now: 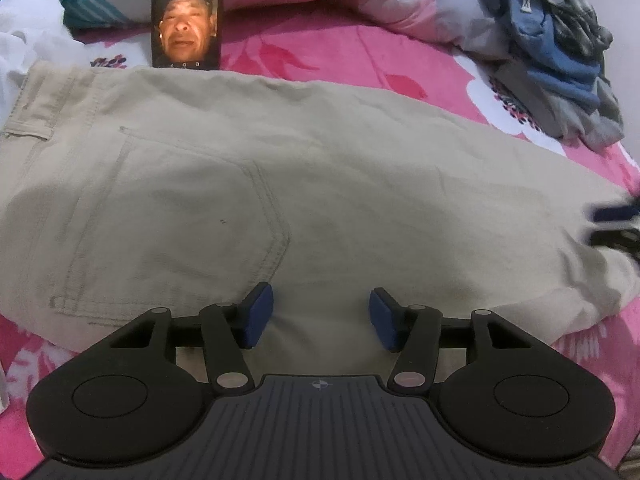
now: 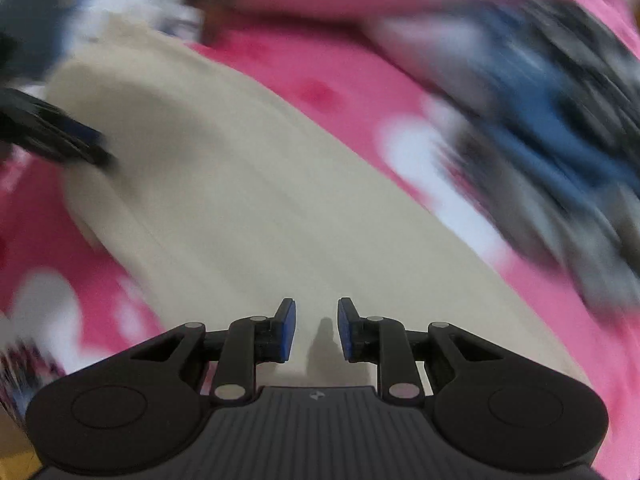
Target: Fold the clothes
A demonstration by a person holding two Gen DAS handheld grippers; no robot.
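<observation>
Jaws of the left gripper (image 1: 321, 316) stand apart at lower centre with nothing between them, over khaki trousers (image 1: 248, 184) spread across mid frame on a pink bedspread (image 1: 360, 64); a phone (image 1: 186, 14) stands upper left, a clothes pile (image 1: 560, 48) upper right

Right view, blurred: right gripper (image 2: 317, 330) narrowly apart, empty, above the trousers (image 2: 240, 200)
</observation>
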